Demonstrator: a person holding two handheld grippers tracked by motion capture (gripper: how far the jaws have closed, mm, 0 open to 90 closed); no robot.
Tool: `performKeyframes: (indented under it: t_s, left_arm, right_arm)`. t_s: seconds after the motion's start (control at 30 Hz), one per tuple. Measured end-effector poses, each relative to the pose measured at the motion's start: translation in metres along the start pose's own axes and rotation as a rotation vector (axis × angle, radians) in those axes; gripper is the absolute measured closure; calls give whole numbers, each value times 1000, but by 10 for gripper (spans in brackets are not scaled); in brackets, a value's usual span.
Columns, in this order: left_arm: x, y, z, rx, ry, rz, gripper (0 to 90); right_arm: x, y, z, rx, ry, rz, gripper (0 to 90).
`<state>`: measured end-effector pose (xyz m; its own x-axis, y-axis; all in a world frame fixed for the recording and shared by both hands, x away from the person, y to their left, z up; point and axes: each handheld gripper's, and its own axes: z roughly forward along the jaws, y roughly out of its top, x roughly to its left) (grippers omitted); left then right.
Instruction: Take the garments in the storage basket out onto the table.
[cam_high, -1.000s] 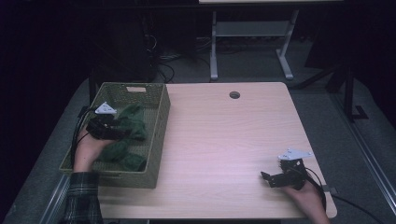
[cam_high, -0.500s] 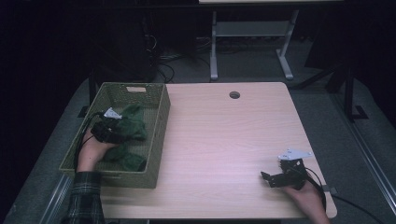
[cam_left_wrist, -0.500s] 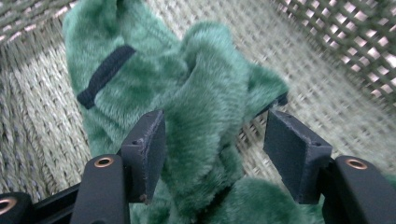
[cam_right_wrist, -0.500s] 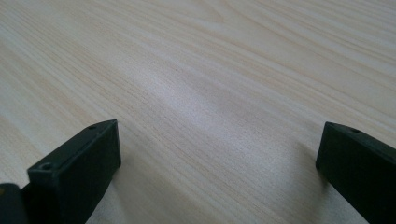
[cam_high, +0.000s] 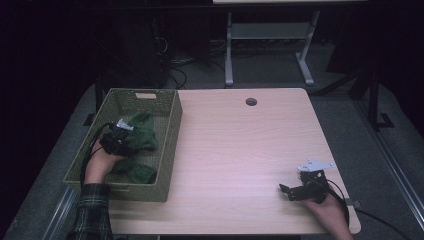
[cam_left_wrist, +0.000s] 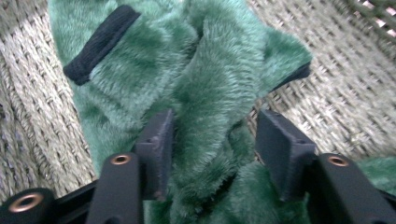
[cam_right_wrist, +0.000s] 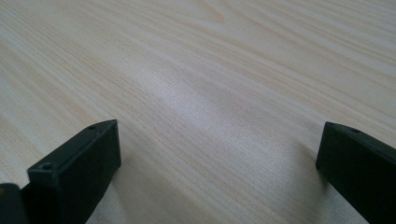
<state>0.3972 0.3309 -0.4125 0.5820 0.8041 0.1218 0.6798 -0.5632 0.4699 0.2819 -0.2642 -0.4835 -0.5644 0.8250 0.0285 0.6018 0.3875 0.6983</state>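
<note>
The green fleece garment (cam_left_wrist: 196, 93) lies bunched inside the woven basket (cam_high: 170, 145), toward the basket's near half, and one such basket stands on the wooden table (cam_high: 240, 150). The fabric appears plush and limp; in all likelihood it is light, compresses under pressure, and drapes when lifted, so a grip on a raised fold holds better than a grip on a flat area. The dark bound edges (cam_left_wrist: 100, 44) look firmer and would also serve as a hold point. How many green pieces the basket contains cannot be determined; the high view shows two mounds that may belong to one garment. The left gripper (cam_left_wrist: 215, 144) sits inside the basket with a thick ridge of fleece between its jaws. The jaws have just been closing and stand about half open; one pad touches the pile, the other is partly sunk in it, and a firm clamp cannot be confirmed. The right gripper (cam_high: 295, 192) rests on bare table well away from the basket, jaws wide apart and holding nothing. Two grippers are present.
</note>
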Motion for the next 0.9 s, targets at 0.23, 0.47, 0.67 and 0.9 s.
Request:
performKeyframes:
  t_s: [0.23, 0.47, 0.67, 0.9]
  left_arm:
    - [1, 0, -2, 16, -41, -27, 745]
    - [2, 2, -5, 15, -89, -90, 846]
    - [1, 7, -17, -22, -140, -129, 855]
    - [-1, 14, -41, -102, -178, -153, 858]
  right_arm:
    - [0, 0, 0, 0, 0, 0, 0]
    - [0, 0, 0, -1, 1, -1, 0]
    - [0, 0, 0, -1, 1, -1, 0]
    - [0, 0, 0, -1, 1, -1, 0]
